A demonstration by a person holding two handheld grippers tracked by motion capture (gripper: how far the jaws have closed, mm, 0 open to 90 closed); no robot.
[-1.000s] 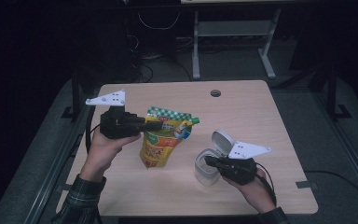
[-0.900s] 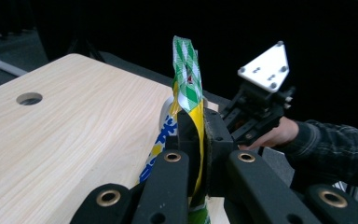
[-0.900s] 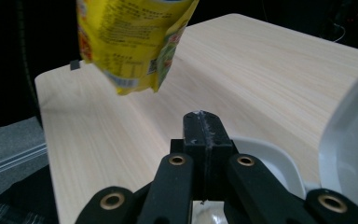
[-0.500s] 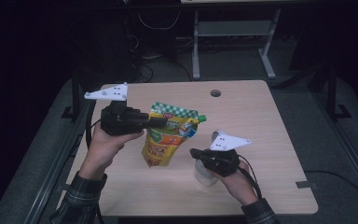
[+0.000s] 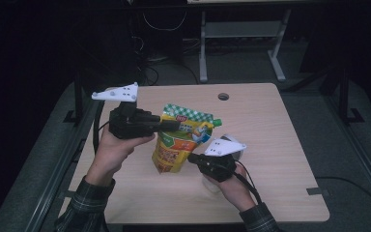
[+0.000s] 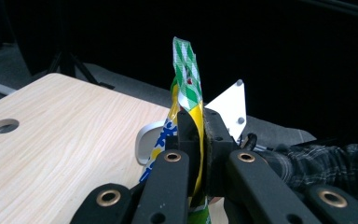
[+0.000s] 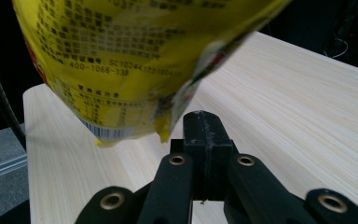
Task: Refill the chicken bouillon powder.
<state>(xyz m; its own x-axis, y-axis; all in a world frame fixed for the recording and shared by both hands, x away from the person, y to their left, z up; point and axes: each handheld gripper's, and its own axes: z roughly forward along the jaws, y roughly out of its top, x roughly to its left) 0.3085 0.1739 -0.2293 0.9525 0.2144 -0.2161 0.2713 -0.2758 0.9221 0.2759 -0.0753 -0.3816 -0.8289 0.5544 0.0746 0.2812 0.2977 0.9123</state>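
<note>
**Pouch held clear of table, left side clamped**

Left gripper (image 5: 171,125) clamped on upper edge of yellow spouted pouch (image 5: 178,145); in left gripper view, jaws pinching the pouch's (image 6: 186,93) edge just below the green-checked top strip. Pouch hanging above wooden table (image 5: 280,145), lower end off the surface. Right gripper (image 5: 193,158) closed with nothing between the jaws, tip just beside pouch's lower corner (image 7: 163,133); contact not discernible. White container (image 5: 236,153) behind right gripper, partly hidden.

Pale wooden table (image 5: 280,145) with round cable hole (image 5: 223,96); grey metal stand (image 5: 241,34) behind, on floor.
</note>
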